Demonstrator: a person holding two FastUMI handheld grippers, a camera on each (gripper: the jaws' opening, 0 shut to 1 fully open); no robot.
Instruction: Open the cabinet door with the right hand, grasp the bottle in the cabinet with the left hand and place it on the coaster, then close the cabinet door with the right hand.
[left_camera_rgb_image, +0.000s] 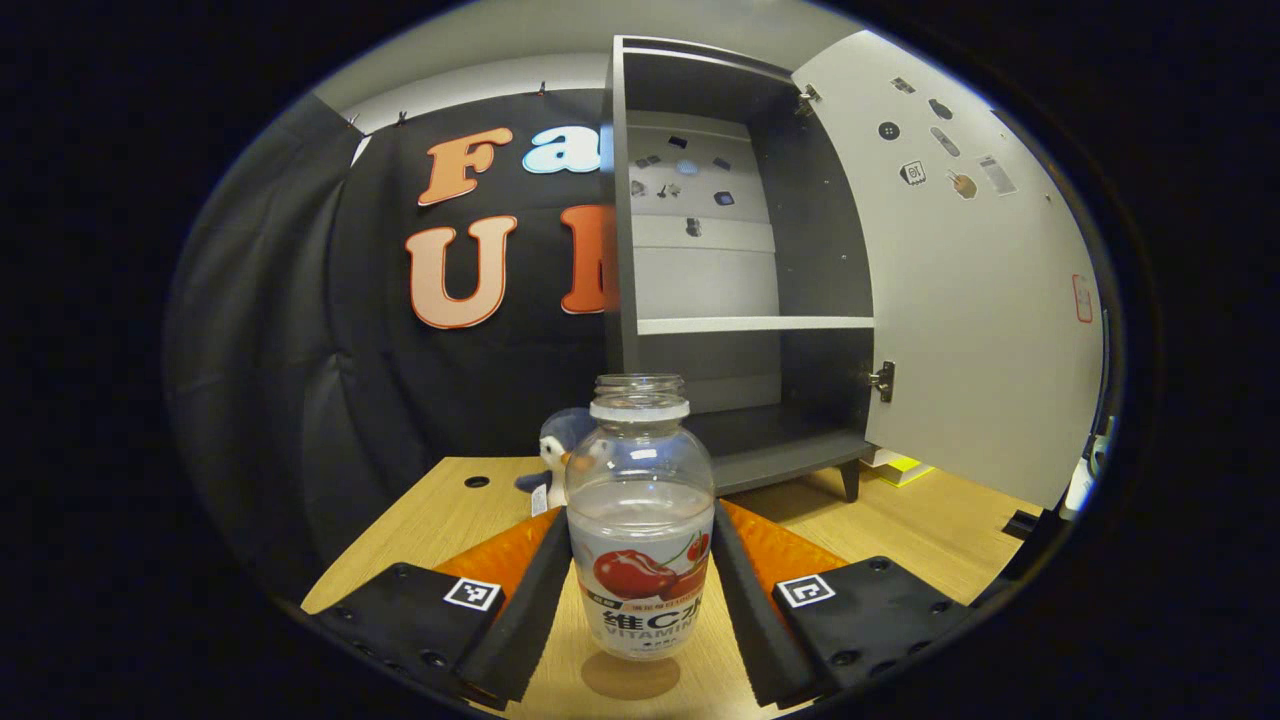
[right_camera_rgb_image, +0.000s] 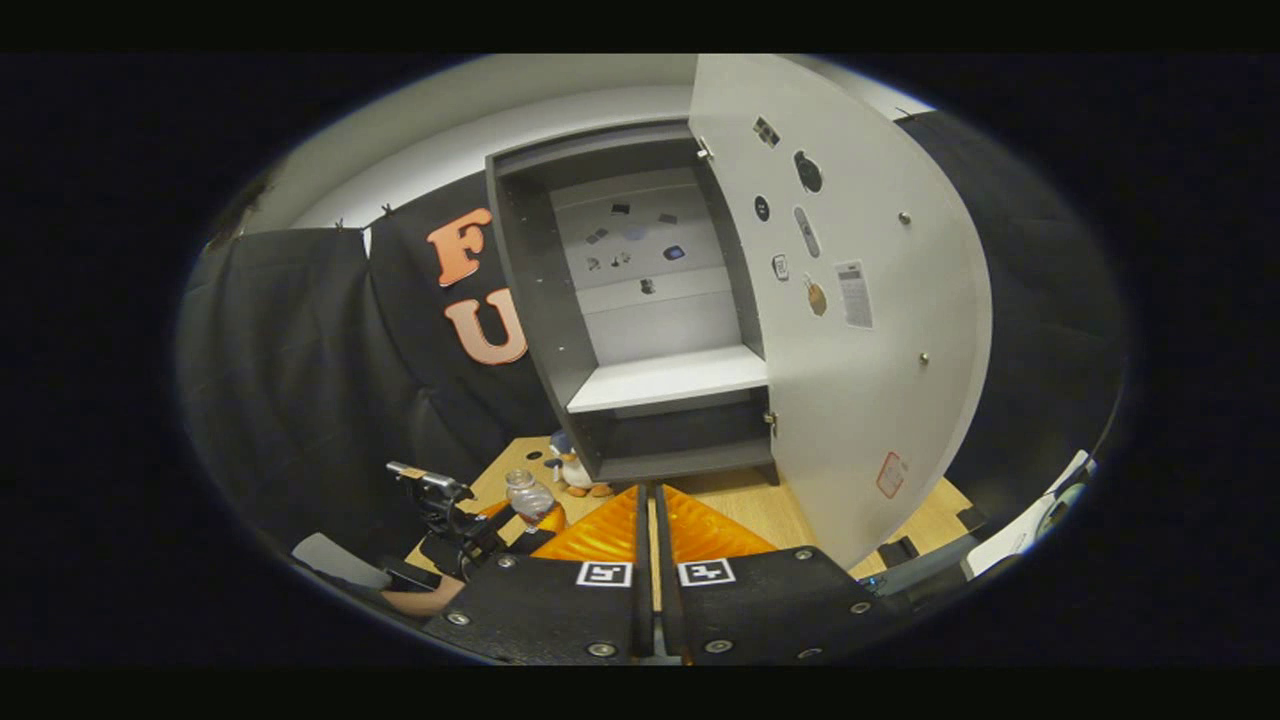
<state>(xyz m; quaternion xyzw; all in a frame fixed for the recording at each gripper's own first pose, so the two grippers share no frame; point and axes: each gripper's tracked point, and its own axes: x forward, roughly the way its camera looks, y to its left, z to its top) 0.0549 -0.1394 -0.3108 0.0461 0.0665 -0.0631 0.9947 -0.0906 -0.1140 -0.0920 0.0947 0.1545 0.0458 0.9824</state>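
Note:
A clear bottle (left_camera_rgb_image: 640, 540) with a cherry label and no cap stands upright between the fingers of my left gripper (left_camera_rgb_image: 640, 512), which press on both its sides. A round brown coaster (left_camera_rgb_image: 630, 677) shows just under its base on the wooden table (left_camera_rgb_image: 430, 520). Behind it stands the dark cabinet (left_camera_rgb_image: 740, 300), with its white door (left_camera_rgb_image: 970, 300) swung wide to the right and its shelves bare. In the right gripper view my right gripper (right_camera_rgb_image: 648, 490) is shut on nothing and points at the cabinet (right_camera_rgb_image: 660, 400), left of the door (right_camera_rgb_image: 850, 350). The left gripper (right_camera_rgb_image: 455, 515) with the bottle (right_camera_rgb_image: 528, 497) shows at lower left.
A penguin plush toy (left_camera_rgb_image: 556, 445) sits behind the bottle, by the cabinet's left foot. A yellow object (left_camera_rgb_image: 900, 466) lies under the open door. The table has a small hole (left_camera_rgb_image: 477, 481) near the back. A hand (right_camera_rgb_image: 425, 600) holds the left gripper.

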